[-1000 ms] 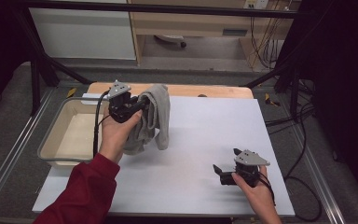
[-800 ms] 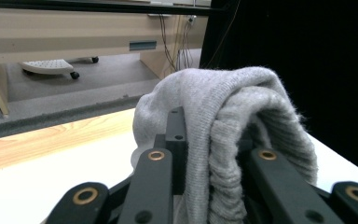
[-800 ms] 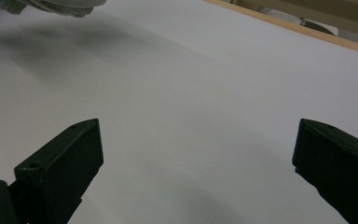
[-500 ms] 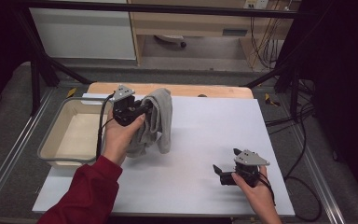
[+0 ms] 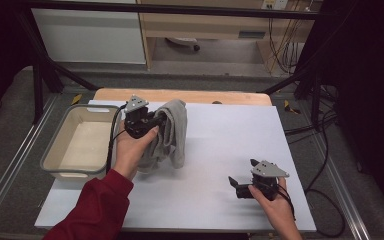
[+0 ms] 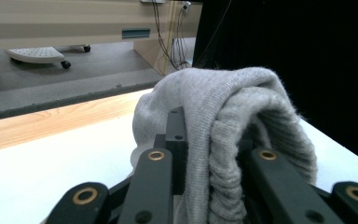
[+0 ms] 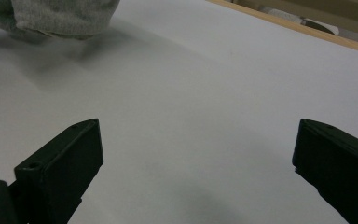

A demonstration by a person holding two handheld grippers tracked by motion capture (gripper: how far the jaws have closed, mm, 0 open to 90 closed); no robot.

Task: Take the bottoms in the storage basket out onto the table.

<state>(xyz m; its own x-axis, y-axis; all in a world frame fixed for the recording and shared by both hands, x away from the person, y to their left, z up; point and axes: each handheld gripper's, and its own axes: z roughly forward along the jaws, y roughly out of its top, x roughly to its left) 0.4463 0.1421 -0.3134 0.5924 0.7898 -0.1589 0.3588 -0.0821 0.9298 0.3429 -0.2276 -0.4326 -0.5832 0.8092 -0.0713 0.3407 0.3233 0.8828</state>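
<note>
Since the earlier frame, your left gripper (image 5: 152, 121) has carried the grey garment (image 5: 172, 132) slightly toward the beige bin (image 5: 55, 160), while your right gripper (image 5: 241, 186) has kept its place. At the far left, the bin sits empty at the counter's edge. Your left fingers (image 6: 172, 140) are clamped on a fold of the garment, which hangs raised above the counter (image 5: 220, 140) just right of the bin, its lower end near or on the sheet. Judged from this, the pickup is done; transfer into the bin and release likely remain. Your right fingers (image 7: 65, 158) stand wide apart, holding nothing, low over the near right corner. A white sheet covers the counter, with a wooden strip along its far edge; grey flooring, cabinets and cables lie beyond.
</note>
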